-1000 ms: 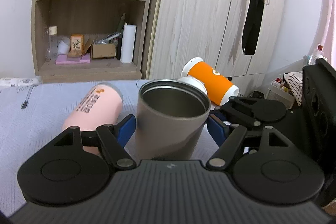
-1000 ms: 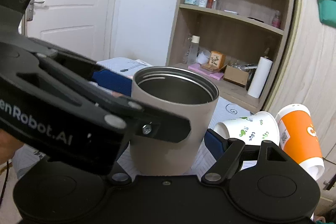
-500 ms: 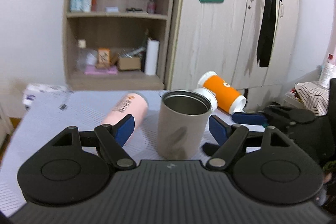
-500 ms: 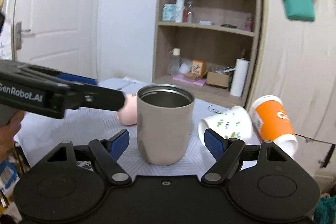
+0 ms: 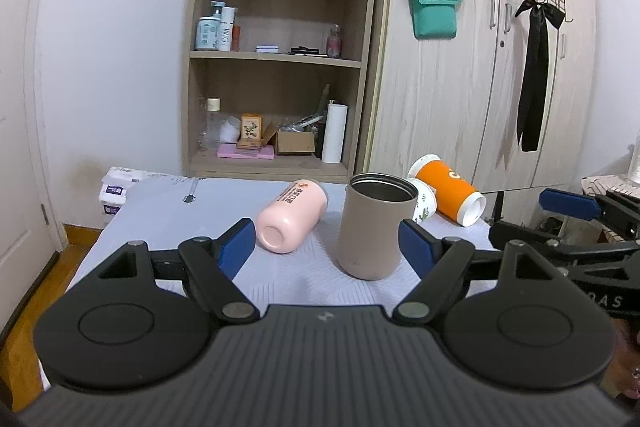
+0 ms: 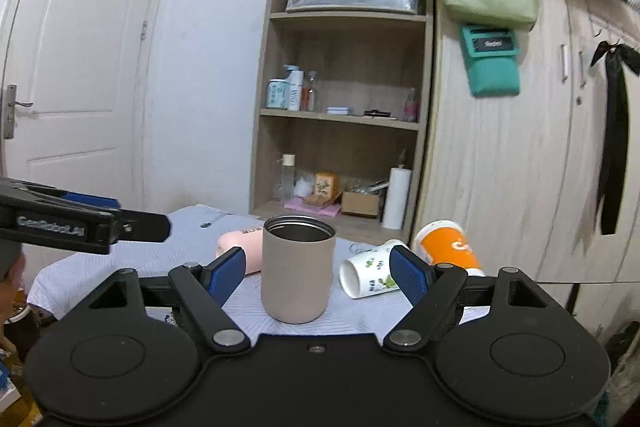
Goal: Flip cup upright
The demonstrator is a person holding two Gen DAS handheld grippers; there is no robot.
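Note:
A beige metal cup (image 5: 374,227) stands upright, mouth up, on the white table (image 5: 168,211); it also shows in the right wrist view (image 6: 298,267). My left gripper (image 5: 328,247) is open and empty, drawn back from the cup. My right gripper (image 6: 318,273) is open and empty, also back from the cup. The right gripper shows at the right edge of the left wrist view (image 5: 580,223). The left gripper shows at the left of the right wrist view (image 6: 80,223).
A pink bottle (image 5: 290,217) lies on its side left of the cup. A white leaf-print paper cup (image 6: 370,275) and an orange cup (image 5: 448,189) lie on their sides to its right. A shelf unit (image 5: 280,67) and wardrobe (image 5: 480,87) stand behind the table.
Both grippers have let go of the beige cup and pulled back and up from it. The cup stays upright on the table.

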